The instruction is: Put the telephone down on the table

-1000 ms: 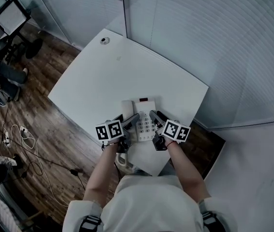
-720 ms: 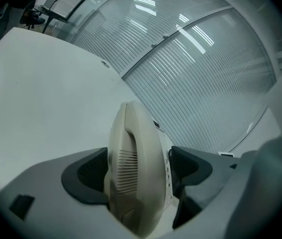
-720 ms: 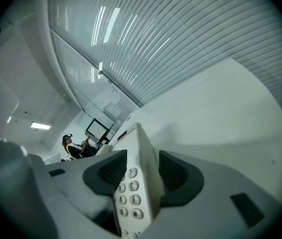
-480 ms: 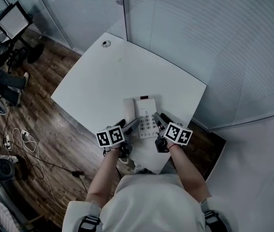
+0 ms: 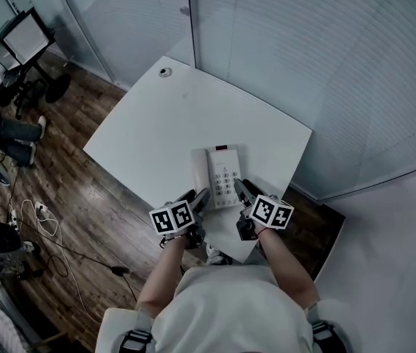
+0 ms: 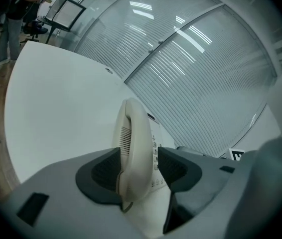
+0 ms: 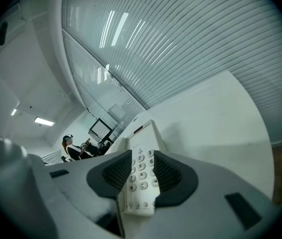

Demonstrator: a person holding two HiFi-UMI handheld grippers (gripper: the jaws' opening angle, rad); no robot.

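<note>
A white desk telephone (image 5: 219, 176) with its handset on its left side lies flat on the white table (image 5: 156, 131), near the front right corner. My left gripper (image 5: 195, 196) hangs at the phone's near left corner, and my right gripper (image 5: 240, 190) at its near right edge. Both sets of jaws are closing, and neither pair of pads presses on the phone. In the left gripper view the handset (image 6: 133, 148) stands in line between the jaws. The keypad (image 7: 142, 158) fills the gap between the jaws in the right gripper view.
A small round object (image 5: 165, 72) sits at the table's far corner. Glass walls with blinds (image 5: 303, 57) run behind and to the right of the table. A monitor on a stand (image 5: 26, 37) and cables (image 5: 39, 212) are on the wood floor at the left.
Both grippers have drawn back toward me from the phone's sides, and their jaws stand narrower. The telephone has stayed where it lay on the table.
</note>
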